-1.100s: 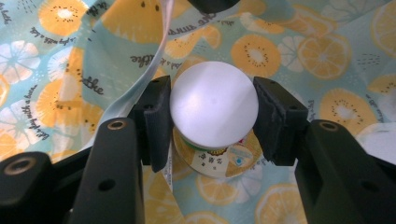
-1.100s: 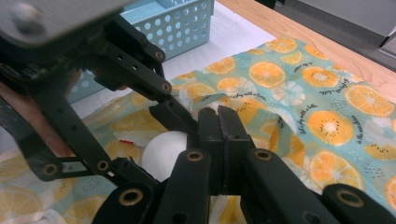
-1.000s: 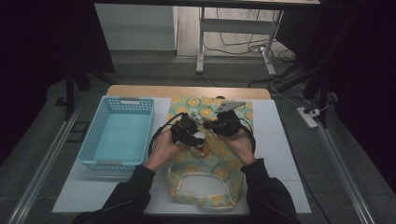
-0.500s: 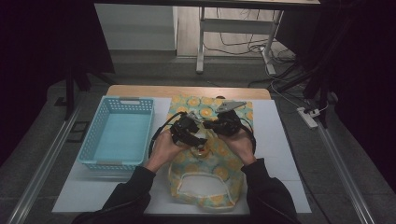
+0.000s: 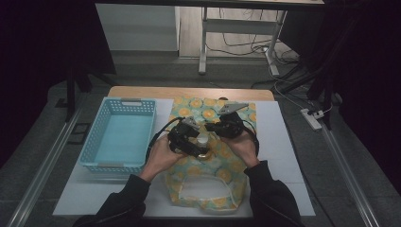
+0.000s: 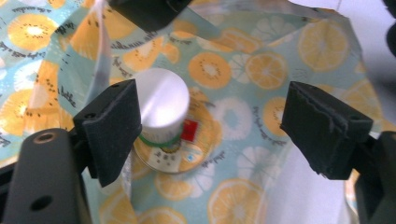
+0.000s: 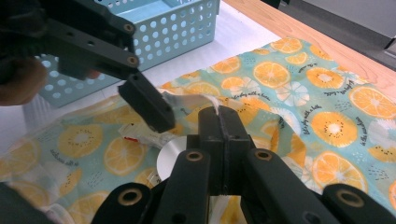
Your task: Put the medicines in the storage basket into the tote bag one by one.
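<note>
At the table, I work both claws over an orange-slice print bag (image 5: 208,175) that lies on the white mat (image 5: 283,156) just right of the light blue perforated basket (image 5: 120,137). My right gripper (image 7: 218,112) has its jaws pressed fully together on a thin white strip at the bag's edge (image 7: 187,99), pinching the fabric and lifting it into a fold. My left gripper (image 6: 210,121) stands wide open, its two black pads well apart, held over the bag's mouth. Between those pads, nearer the left one, sits a small bottle with a white cap (image 6: 161,105), upright inside the bag, with a green ring below the cap and a red-and-white label; the left pad overlaps its side in the left gripper view, though I cannot tell whether it actually touches. In the high view the bottle (image 5: 202,142) shows between my two hands, near the middle of the bag. In the right gripper view the cap (image 7: 170,161) peeks out beside my closed jaws, and the open left gripper (image 7: 140,100) hangs just above the lifted fabric.
</note>
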{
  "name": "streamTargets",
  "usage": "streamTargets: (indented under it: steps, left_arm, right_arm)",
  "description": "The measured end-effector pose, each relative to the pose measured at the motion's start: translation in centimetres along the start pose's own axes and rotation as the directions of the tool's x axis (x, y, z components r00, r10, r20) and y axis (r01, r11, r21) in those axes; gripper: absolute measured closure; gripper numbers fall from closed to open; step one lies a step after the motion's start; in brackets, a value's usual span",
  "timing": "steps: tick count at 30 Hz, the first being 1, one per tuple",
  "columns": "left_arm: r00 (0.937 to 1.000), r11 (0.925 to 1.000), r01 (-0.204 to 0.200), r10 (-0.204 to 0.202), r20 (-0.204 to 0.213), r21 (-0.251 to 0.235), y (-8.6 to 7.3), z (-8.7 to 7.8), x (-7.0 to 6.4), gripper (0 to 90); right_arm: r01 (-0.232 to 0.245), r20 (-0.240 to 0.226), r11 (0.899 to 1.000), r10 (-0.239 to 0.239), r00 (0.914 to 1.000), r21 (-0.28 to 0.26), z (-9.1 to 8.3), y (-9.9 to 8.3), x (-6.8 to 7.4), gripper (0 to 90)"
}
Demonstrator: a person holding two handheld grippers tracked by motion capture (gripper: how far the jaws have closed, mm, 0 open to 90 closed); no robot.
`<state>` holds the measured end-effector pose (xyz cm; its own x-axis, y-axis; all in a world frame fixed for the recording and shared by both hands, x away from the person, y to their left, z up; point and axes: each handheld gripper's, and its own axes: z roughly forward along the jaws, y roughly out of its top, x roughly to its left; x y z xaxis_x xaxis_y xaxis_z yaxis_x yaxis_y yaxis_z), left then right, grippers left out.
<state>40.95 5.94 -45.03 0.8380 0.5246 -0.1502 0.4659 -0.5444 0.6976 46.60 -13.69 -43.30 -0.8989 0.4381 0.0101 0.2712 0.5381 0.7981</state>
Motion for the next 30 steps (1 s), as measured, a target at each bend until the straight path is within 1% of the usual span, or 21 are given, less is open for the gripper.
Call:
streamTargets:
  steps: [2, 6, 10, 11, 15, 17, 19, 23, 26, 28, 30]
  left_arm:
    - [1.0000, 1.0000, 0.004, -0.004, 0.004, -0.004, -0.3, -0.2, -0.2, 17.7]
    - [1.0000, 1.0000, -0.003, 0.003, 0.009, -0.003, -0.8, -0.5, -0.7, 14.8]
    - [0.9998, 0.9999, 0.001, -0.001, 0.020, -0.010, -1.4, -0.7, -1.1, 9.9]
    - [0.9998, 1.0000, -0.001, 0.001, 0.021, -0.007, -1.6, -0.8, -1.2, 7.6]
    - [0.9995, 1.0000, -0.010, 0.010, 0.031, 0.001, -2.3, -0.9, -1.5, 4.0]
    - [0.9991, 0.9999, -0.015, 0.014, 0.039, 0.006, -2.6, -0.9, -1.7, 3.2]
    - [0.9984, 0.9999, -0.015, 0.014, 0.054, 0.004, -2.9, -1.0, -1.7, 2.4]
    - [0.9976, 0.9999, -0.013, 0.013, 0.069, -0.004, -3.4, -1.2, -1.8, 1.3]
    - [0.9966, 0.9994, -0.033, 0.034, 0.075, -0.008, -3.8, -1.2, -2.0, 0.4]
    - [0.9966, 0.9990, -0.044, 0.044, 0.070, -0.007, -4.1, -1.1, -2.3, 0.1]
    - [0.9962, 0.9991, -0.043, 0.043, 0.075, -0.003, -4.3, -1.0, -2.5, 0.1]
  right_arm:
    - [0.001, -0.002, 1.000, -0.001, 1.0000, 0.000, 0.0, 0.0, 0.0, 89.9]
    - [0.000, -0.005, 1.000, 0.000, 1.0000, -0.001, 0.0, 0.0, 0.1, 89.9]
    - [-0.001, -0.007, 1.000, 0.001, 1.0000, -0.001, 0.0, 0.0, 0.2, 90.0]
    - [-0.001, -0.007, 1.000, 0.001, 1.0000, -0.001, 0.0, 0.0, 0.2, 89.9]
    - [-0.001, -0.008, 1.000, 0.001, 1.0000, 0.000, 0.0, 0.0, 0.2, 89.9]
    - [0.001, -0.009, 1.000, -0.001, 1.0000, -0.001, 0.0, 0.1, 0.2, 89.9]
    - [0.001, -0.009, 1.000, -0.001, 1.0000, 0.000, 0.0, 0.1, 0.2, 89.9]
    - [0.001, -0.010, 1.000, -0.001, 1.0000, 0.001, 0.0, 0.0, 0.2, 89.9]
    - [0.001, -0.009, 1.000, -0.001, 1.0000, 0.000, 0.0, 0.1, 0.2, 89.9]
    - [0.001, -0.009, 1.000, -0.001, 1.0000, 0.000, 0.0, 0.0, 0.2, 89.9]
    - [0.001, -0.010, 1.000, -0.001, 1.0000, 0.001, 0.0, 0.0, 0.2, 89.9]
